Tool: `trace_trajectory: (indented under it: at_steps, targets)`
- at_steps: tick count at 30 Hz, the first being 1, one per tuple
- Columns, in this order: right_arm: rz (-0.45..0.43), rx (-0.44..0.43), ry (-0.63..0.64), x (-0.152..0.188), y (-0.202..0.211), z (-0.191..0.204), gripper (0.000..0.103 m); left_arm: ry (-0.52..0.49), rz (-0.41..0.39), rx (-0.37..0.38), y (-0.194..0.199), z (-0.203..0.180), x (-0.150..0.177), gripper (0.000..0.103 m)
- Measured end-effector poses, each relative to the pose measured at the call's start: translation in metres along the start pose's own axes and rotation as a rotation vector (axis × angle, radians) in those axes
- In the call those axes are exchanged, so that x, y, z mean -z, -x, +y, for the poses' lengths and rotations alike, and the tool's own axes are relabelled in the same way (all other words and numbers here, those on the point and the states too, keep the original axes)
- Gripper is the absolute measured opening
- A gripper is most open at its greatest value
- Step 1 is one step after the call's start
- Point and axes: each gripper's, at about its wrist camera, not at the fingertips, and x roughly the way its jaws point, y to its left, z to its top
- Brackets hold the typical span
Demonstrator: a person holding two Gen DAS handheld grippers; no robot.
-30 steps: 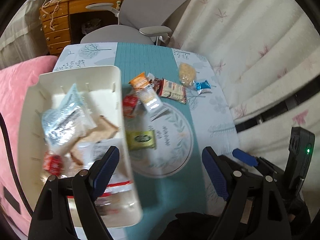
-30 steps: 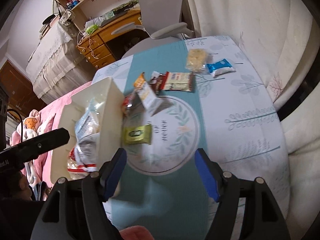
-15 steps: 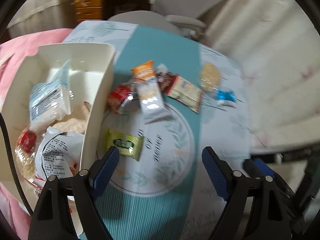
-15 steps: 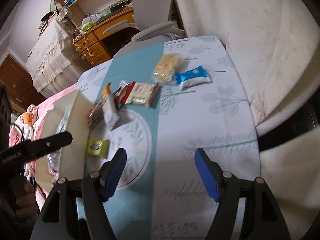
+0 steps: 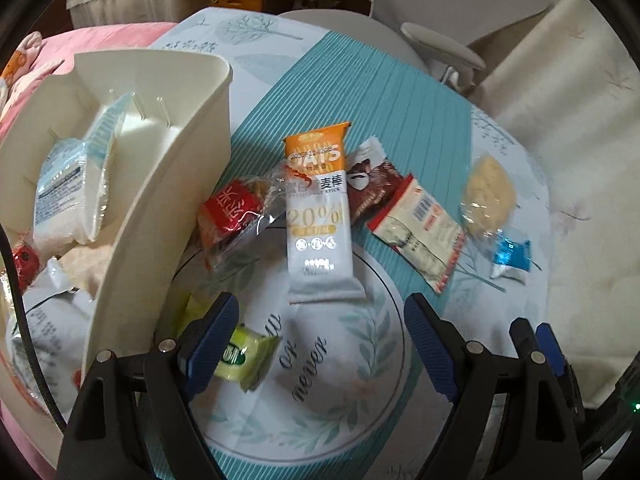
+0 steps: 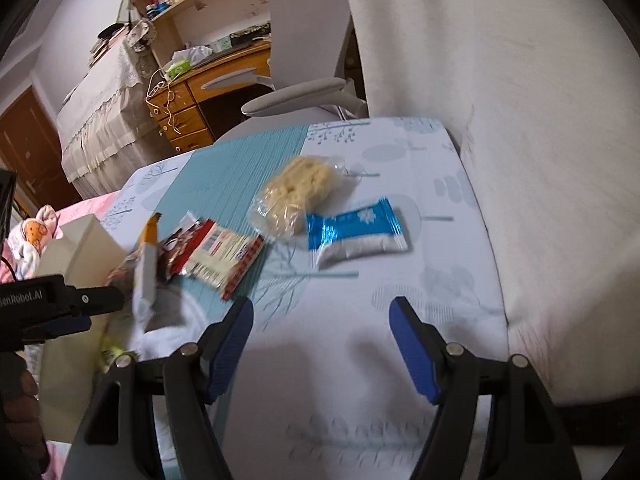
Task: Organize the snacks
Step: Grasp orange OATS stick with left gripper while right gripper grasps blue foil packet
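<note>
A cream bin (image 5: 184, 184) at the table's left holds several packets. Loose snacks lie on the table: a green candy (image 5: 244, 354), a red packet (image 5: 234, 212), an orange-and-white oat bar (image 5: 320, 216), a brown packet (image 5: 372, 184), a red-edged cracker pack (image 5: 420, 232), a pale puffed snack (image 6: 298, 192) and a blue packet (image 6: 356, 234). My left gripper (image 5: 320, 344) is open and empty, low over the round print, its left pad next to the green candy. My right gripper (image 6: 320, 344) is open and empty, short of the blue packet.
A grey office chair (image 5: 448, 4) stands behind the table, with a wooden desk (image 6: 208, 92) beyond. A white curtain (image 6: 500, 120) hangs along the table's right edge. Pink bedding (image 5: 96, 40) lies left of the bin. The left gripper's body (image 6: 52, 304) shows at the right wrist view's left.
My left gripper has moved right off the bin and lower toward the loose snacks. My right gripper has swung right and forward toward the blue packet and puffed snack. Both stay open.
</note>
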Motion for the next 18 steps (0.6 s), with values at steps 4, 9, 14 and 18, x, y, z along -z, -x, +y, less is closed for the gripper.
trace_trajectory:
  at_steps: [4,9,14,18]
  targets:
    - [-0.044,0.036,0.058,-0.002,-0.021,0.003,0.071,0.018,0.005,-0.005,-0.016,-0.002,-0.005,0.084]
    - [-0.099,0.088,0.091,-0.01,-0.036,0.002,0.071,0.044,-0.004,-0.023,-0.031,-0.003,-0.008,0.083]
    - [-0.105,0.11,0.086,-0.016,-0.05,-0.004,0.071,0.053,-0.013,-0.032,-0.043,-0.004,-0.009,0.081]
    - [-0.095,0.117,0.07,-0.022,-0.057,-0.007,0.071,0.064,-0.026,-0.045,-0.049,-0.003,-0.013,0.075]
